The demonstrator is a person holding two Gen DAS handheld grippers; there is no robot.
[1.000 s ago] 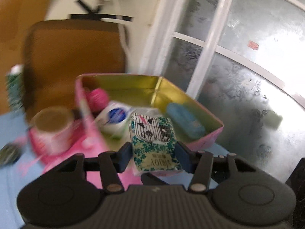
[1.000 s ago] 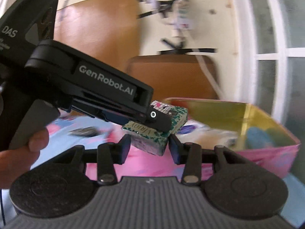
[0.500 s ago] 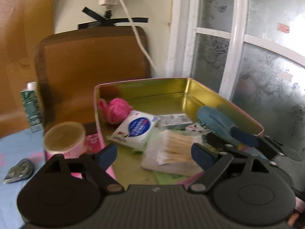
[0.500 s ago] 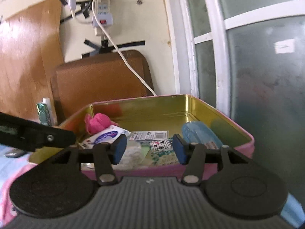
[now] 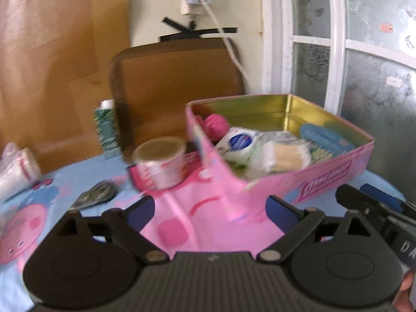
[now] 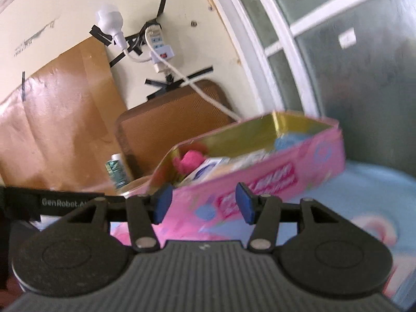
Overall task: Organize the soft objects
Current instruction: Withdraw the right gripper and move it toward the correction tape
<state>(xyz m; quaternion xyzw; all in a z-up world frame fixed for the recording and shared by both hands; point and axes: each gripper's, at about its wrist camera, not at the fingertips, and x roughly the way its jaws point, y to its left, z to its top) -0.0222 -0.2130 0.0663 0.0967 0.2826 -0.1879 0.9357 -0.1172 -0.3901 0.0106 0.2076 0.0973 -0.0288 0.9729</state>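
Note:
A pink tin box point(image 5: 325, 179) with a gold inside stands on the table ahead of both grippers; it also shows in the right wrist view point(image 6: 260, 179). In it lie a pink fluffy ball point(image 5: 215, 126), a white tissue pack point(image 5: 239, 143), a bag of cotton swabs point(image 5: 283, 156) and a blue soft case point(image 5: 322, 137). My left gripper point(image 5: 210, 212) is open and empty, in front of the box. My right gripper point(image 6: 202, 204) is open and empty, just short of the box's pink wall.
A pink lid point(image 5: 187, 218) lies under the left gripper. A tape roll point(image 5: 161, 163), a green tube point(image 5: 106, 130), a dark foil packet point(image 5: 96, 197) and a white bag point(image 5: 15, 171) sit to the left. A brown chair back point(image 5: 176, 88) stands behind.
The left gripper let go of the green tissue pack and opened wide. The pack went into the box. Both grippers then drew back from the box, and the right one opened further.

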